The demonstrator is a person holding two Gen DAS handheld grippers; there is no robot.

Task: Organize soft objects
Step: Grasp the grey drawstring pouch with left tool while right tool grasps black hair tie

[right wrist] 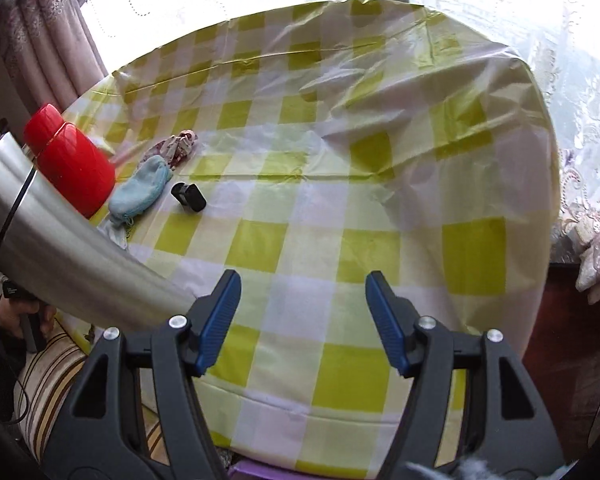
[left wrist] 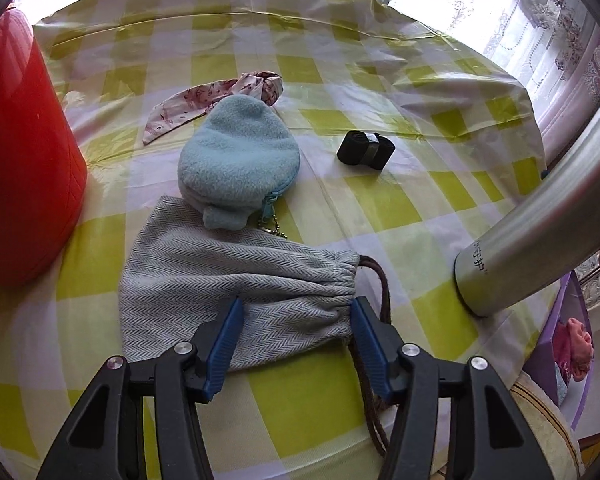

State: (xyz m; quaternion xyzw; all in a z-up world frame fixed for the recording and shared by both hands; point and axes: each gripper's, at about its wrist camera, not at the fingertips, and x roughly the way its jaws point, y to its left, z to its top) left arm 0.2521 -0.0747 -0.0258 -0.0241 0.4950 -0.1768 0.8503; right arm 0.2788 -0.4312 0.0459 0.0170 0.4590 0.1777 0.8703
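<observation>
On worktop [left wrist: 420, 216], we set left gripper [left wrist: 296, 328] jaws spread astride grey drawstring pouch [left wrist: 236, 280], not yet pinching, ready to lift; right gripper [right wrist: 302, 316] jaws spread, empty, clear.

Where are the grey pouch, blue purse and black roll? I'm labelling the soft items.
grey pouch [left wrist: 236, 280], left wrist view, middle of its fabric
blue purse [left wrist: 236, 152], left wrist view, fleece body
black roll [left wrist: 365, 148], left wrist view, its middle band

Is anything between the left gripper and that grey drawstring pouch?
Nothing visible. The left gripper already straddles the grey drawstring pouch near its gathered end. The blue fleece pouch overlaps only its far edge; the steel flask stands off to the right.
</observation>
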